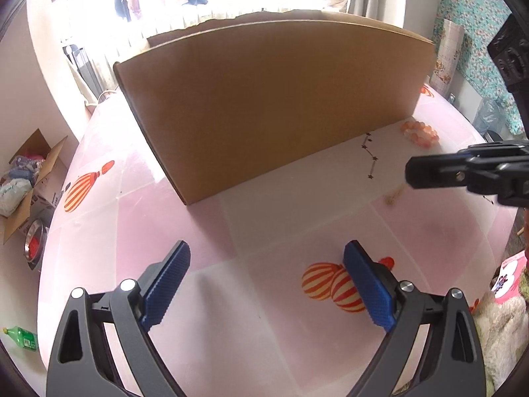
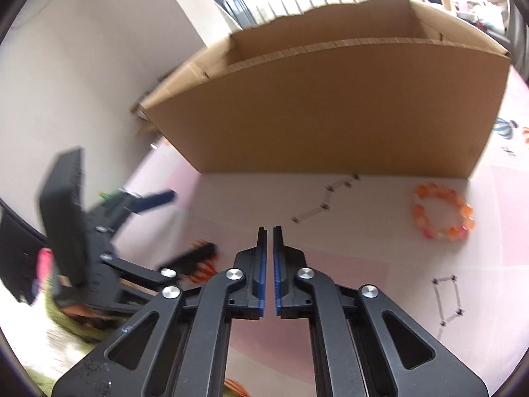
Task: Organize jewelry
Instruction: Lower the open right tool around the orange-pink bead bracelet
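An open cardboard box (image 1: 264, 99) (image 2: 330, 109) stands on the pink table. In front of it lie an orange bead bracelet (image 1: 420, 134) (image 2: 418, 213) and a thin chain with dark stars (image 1: 372, 157) (image 2: 325, 205). A second star chain (image 2: 444, 279) lies nearer, at the right. My right gripper (image 2: 270, 230) hovers above the table short of the chain, its blue pads a narrow gap apart with nothing between them. It enters the left wrist view from the right (image 1: 429, 173). My left gripper (image 1: 267, 251) stands wide open over bare table, holding nothing, and shows blurred in the right wrist view (image 2: 178, 225).
The tablecloth (image 1: 231, 297) is pink with striped balloon prints. A small pale item (image 1: 395, 195) lies under the right gripper. On the floor to the left are an open carton of bags (image 1: 26, 178), a metal bowl (image 1: 34, 244) and a green bottle (image 1: 21, 337).
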A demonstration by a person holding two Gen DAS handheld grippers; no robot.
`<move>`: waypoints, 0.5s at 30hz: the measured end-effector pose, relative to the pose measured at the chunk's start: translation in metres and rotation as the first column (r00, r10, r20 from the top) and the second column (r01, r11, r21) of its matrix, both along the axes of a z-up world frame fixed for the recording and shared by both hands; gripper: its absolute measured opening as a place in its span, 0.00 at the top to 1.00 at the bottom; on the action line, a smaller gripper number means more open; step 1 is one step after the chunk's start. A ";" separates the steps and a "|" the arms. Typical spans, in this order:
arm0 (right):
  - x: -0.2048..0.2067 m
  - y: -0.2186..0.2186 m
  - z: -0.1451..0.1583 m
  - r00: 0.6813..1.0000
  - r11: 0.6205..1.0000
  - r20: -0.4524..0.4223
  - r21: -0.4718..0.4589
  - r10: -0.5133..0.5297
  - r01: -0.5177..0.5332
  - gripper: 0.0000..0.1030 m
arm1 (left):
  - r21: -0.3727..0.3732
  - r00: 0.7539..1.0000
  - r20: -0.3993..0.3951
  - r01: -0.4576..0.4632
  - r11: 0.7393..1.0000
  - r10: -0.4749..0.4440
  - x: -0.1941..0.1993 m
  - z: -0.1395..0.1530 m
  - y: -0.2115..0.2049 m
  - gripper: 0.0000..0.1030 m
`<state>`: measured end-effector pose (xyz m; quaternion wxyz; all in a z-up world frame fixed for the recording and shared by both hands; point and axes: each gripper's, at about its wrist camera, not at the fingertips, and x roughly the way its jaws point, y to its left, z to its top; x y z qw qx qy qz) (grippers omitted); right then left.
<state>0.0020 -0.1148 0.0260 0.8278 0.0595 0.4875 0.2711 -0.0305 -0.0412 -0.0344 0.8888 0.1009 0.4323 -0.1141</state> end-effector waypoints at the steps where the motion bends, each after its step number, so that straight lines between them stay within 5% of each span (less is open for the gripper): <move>1: -0.005 0.000 -0.001 1.000 1.000 -0.002 -0.018 -0.007 0.007 0.78 | -0.001 1.000 0.005 0.014 1.000 -0.014 -0.003 0.001 -0.002 0.11; 8: -0.025 -0.031 0.008 0.995 0.996 0.056 -0.020 -0.085 0.086 0.77 | -0.015 0.983 0.087 0.163 0.987 -0.161 -0.016 0.016 -0.031 0.14; 15: -0.033 -0.069 0.012 0.978 0.981 0.078 0.045 -0.191 0.188 0.77 | -0.008 0.965 0.059 0.256 0.967 -0.255 -0.008 0.012 -0.075 0.47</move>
